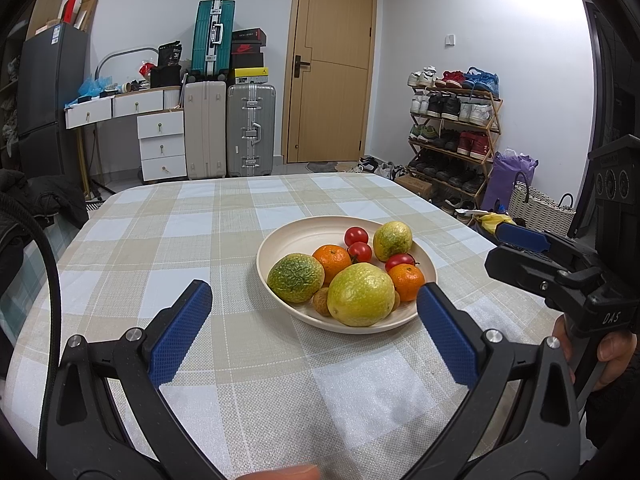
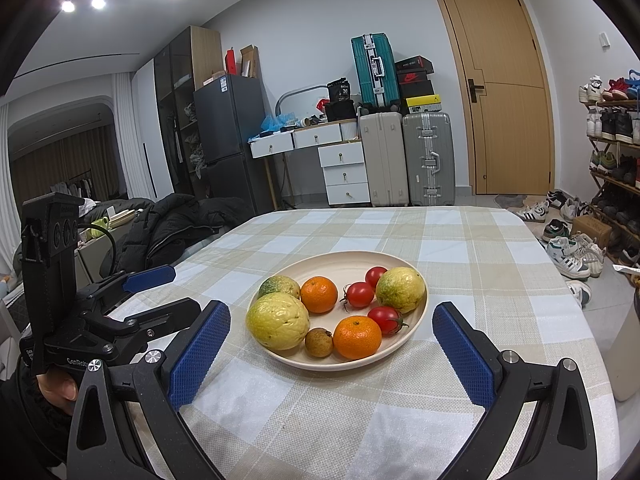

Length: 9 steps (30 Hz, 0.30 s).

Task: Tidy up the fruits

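Observation:
A cream plate (image 1: 288, 236) (image 2: 316, 264) sits on the checked tablecloth and holds the fruit. On it lie a big yellow-green fruit (image 1: 360, 294) (image 2: 278, 320), a greener one (image 1: 295, 278) (image 2: 279, 286), a third (image 1: 392, 240) (image 2: 400, 290), two oranges (image 1: 332, 260) (image 2: 357, 338), three cherry tomatoes (image 1: 356, 236) (image 2: 360, 294) and a small brown fruit (image 1: 322, 302) (image 2: 319, 342). My left gripper (image 1: 314, 330) is open and empty just short of the plate. My right gripper (image 2: 332, 354) is open and empty, near the plate's front rim.
The right gripper also shows at the right of the left wrist view (image 1: 560, 268); the left gripper shows at the left of the right wrist view (image 2: 120, 308). Beyond the table stand suitcases (image 1: 250, 130), white drawers (image 1: 162, 144), a shoe rack (image 1: 452, 136) and a dark jacket (image 2: 172, 224).

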Tool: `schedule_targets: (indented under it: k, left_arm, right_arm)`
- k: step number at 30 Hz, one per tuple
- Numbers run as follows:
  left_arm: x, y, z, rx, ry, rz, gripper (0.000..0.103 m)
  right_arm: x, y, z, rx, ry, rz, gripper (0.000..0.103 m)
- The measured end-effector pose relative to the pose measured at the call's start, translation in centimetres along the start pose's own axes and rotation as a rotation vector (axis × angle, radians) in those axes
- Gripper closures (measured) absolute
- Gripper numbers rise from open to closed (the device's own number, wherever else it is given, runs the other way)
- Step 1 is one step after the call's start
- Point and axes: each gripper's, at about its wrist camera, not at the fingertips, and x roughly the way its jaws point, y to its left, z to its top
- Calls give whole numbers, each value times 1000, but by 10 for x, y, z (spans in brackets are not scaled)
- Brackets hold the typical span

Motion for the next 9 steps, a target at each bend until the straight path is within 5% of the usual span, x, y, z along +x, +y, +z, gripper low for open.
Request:
schedule_targets:
  k: [9]
  left_arm:
    - [0,0,0,-1,0,2,1]
  right_arm:
    - [0,0,0,0,0,0,0]
